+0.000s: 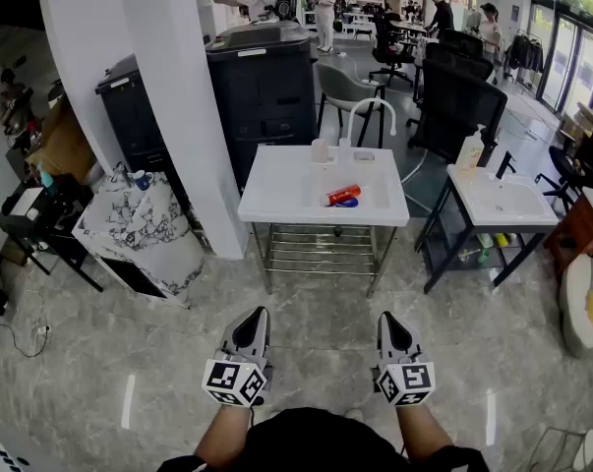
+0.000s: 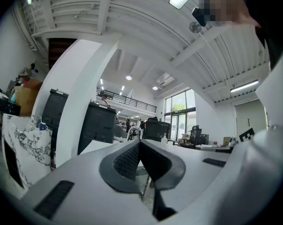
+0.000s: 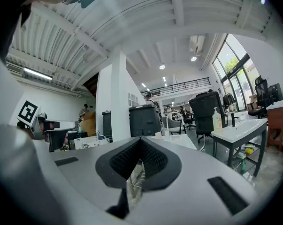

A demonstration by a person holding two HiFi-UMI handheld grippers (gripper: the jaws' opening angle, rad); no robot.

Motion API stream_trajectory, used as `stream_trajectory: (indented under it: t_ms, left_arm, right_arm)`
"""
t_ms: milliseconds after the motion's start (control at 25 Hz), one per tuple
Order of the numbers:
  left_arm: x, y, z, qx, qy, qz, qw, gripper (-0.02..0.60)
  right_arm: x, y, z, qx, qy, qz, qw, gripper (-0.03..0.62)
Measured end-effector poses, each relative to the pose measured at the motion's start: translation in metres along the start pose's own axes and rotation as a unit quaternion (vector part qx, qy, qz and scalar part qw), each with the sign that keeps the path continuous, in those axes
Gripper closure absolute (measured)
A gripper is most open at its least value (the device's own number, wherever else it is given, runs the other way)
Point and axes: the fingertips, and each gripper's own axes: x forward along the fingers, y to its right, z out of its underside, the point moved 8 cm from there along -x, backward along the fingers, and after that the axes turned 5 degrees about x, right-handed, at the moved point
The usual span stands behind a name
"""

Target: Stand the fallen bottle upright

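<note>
A red bottle with a blue end [image 1: 342, 196] lies on its side in the basin of a white sink unit [image 1: 276, 200] straight ahead in the head view. My left gripper [image 1: 249, 329] and right gripper [image 1: 393, 334] are held low near my body, well short of the sink, both pointing level toward it. Both are shut with nothing between the jaws. In the left gripper view the left gripper [image 2: 140, 143] shows its pads pressed together; the right gripper [image 3: 141, 140] looks the same in its own view. The bottle is hidden in both gripper views.
A white faucet [image 1: 370, 111] rises at the sink's back edge. A second sink table [image 1: 503, 203] with a soap bottle [image 1: 470, 151] stands to the right. A white pillar [image 1: 163, 96], a black printer [image 1: 262, 82] and a marble-patterned box [image 1: 144, 229] stand to the left. People stand far back.
</note>
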Motion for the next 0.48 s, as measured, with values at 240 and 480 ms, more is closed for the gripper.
stream_trajectory:
  t_ms: [240,480]
  left_arm:
    - [0.000,0.002,0.000,0.010,-0.008,-0.007,0.9999,0.565]
    - [0.004,0.016,0.003,0.000,-0.015,0.006,0.9999,0.565]
  right_arm:
    - [0.007,0.006,-0.002,0.008,-0.002,-0.008,1.000,0.565]
    - [0.008,0.011,-0.003,0.015,0.004,-0.019,1.000,0.565]
